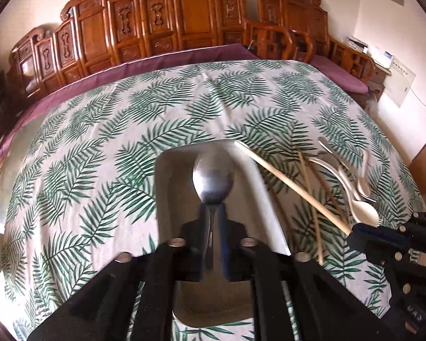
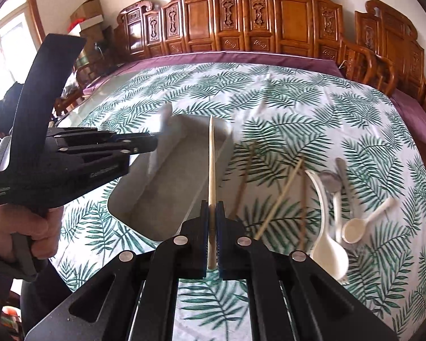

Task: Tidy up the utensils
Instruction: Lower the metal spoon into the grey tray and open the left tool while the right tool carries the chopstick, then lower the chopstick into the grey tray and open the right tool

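Observation:
My left gripper (image 1: 213, 213) hovers over a pale rectangular tray (image 1: 167, 176), jaws slightly apart. A metal spoon (image 1: 213, 182) lies between them, handle in the gap with space on both sides, bowl pointing forward over the tray. From the right wrist view the left gripper (image 2: 153, 142) hangs above the tray's (image 2: 162, 199) left rim, the spoon (image 2: 164, 119) a blur at its tips. My right gripper (image 2: 212, 213) is shut on a pale chopstick (image 2: 211, 156) whose far end reaches over the tray's right rim. The right gripper (image 1: 355, 233) and chopstick (image 1: 284, 179) also show at right.
Loose utensils lie right of the tray on the leaf-print tablecloth (image 2: 269, 99): brown chopsticks (image 2: 242, 182), a pale chopstick (image 2: 281, 199), white spoons (image 2: 326, 244), a metal spoon (image 2: 331, 179). A person's hand (image 2: 39, 230) grips the left tool. Carved wooden furniture (image 1: 184, 22) stands behind.

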The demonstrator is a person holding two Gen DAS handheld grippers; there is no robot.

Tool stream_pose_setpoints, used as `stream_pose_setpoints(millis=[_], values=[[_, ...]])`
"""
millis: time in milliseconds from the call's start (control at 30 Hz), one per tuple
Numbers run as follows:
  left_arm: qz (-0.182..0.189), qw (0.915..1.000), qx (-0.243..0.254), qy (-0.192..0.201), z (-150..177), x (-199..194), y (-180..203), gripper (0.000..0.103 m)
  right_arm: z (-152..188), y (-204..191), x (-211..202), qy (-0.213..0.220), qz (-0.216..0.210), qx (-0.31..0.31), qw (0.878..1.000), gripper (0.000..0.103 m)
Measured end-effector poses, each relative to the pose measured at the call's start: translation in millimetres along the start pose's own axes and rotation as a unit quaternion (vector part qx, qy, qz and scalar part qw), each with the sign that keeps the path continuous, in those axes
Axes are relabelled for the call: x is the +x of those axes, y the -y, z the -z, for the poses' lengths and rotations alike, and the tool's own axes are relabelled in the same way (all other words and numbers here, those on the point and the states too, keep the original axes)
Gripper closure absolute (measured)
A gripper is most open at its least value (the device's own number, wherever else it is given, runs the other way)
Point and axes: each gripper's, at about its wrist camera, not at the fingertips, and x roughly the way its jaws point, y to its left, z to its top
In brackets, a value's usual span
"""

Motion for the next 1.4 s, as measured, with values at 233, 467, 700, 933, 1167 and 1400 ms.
stream_pose_setpoints(millis=[233,467,700,933,1167,1400], values=[[0.001,0.9998,-0.018,0.012,8.6,-13.0,-25.0,0.087,-4.2,-23.0,20.2,-0.013,0.001,-0.014,1.000,0.097],[-0.002,0.9992,-0.028,0.029,16.4,-33.9,-46.9,0.086,-11.7,-39.9,44.1,-0.027,0.012,-0.014,0.999,0.097],[-0.004,0.9986,-0.035,0.038,23.0,-46.9,-62.2,0.086,-18.2,-50.8,63.8,-0.044,-0.009,0.003,0.999,0.094],[-0.002,0.9984,-0.037,0.044,28.2,-53.9,-63.9,0.086,-11.2,-52.5,55.3,-0.036,-0.028,0.000,0.999,0.094],[0.004,0.9983,-0.025,0.052,27.4,-60.7,-45.5,0.086,-7.7,-31.4,30.9,-0.013,-0.015,-0.002,1.000,0.094],[0.018,0.9976,-0.014,0.065,25.6,-69.9,-19.1,0.072,13.3,8.5,-5.5,0.004,0.012,-0.011,1.000,0.094]])
